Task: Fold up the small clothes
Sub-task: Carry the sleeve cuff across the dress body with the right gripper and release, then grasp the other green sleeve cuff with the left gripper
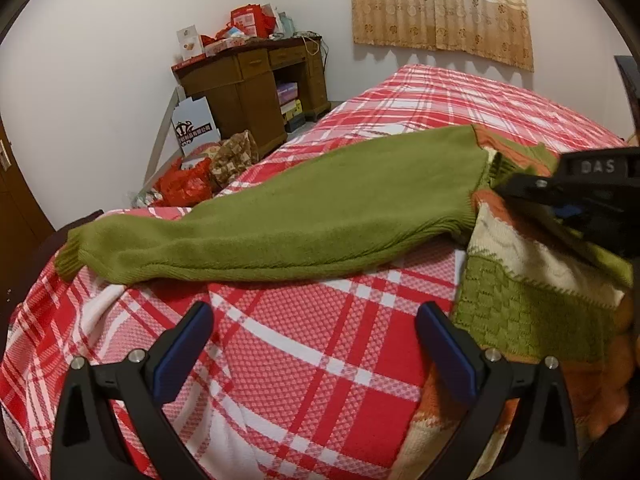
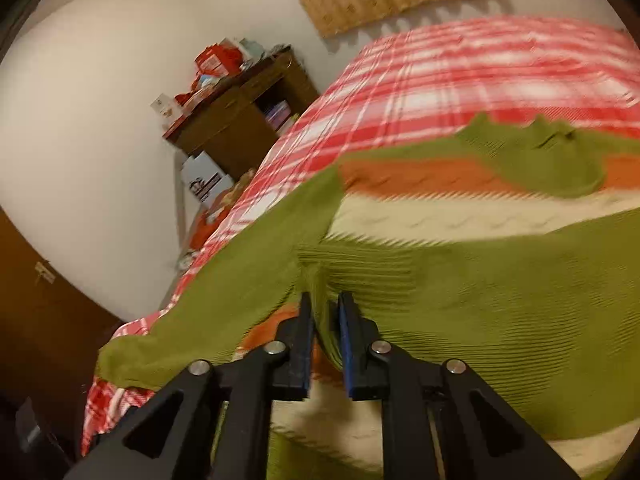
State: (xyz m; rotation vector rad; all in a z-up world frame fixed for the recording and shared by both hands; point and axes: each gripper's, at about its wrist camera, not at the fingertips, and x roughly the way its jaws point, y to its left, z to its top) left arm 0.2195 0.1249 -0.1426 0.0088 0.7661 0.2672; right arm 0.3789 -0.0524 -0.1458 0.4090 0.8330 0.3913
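Observation:
A knitted sweater [image 1: 532, 300] in green, cream and orange bands lies on the red plaid bedspread [image 1: 304, 360]. Its green sleeve [image 1: 304, 224] stretches out flat to the left. My left gripper [image 1: 316, 320] is open and empty, low over the bedspread just in front of the sleeve. My right gripper [image 2: 326, 304] is shut on a pinch of the sweater's green ribbed knit [image 2: 480, 304], lifting a fold of it; it shows at the right edge of the left wrist view [image 1: 508, 190]. The right wrist view is blurred.
A brown wooden desk [image 1: 256, 88] piled with red boxes stands against the far wall. Red bags and a patterned bundle [image 1: 200, 176] lie on the floor beside the bed. A curtain [image 1: 444, 8] hangs behind the bed. A dark door [image 1: 16, 208] is at far left.

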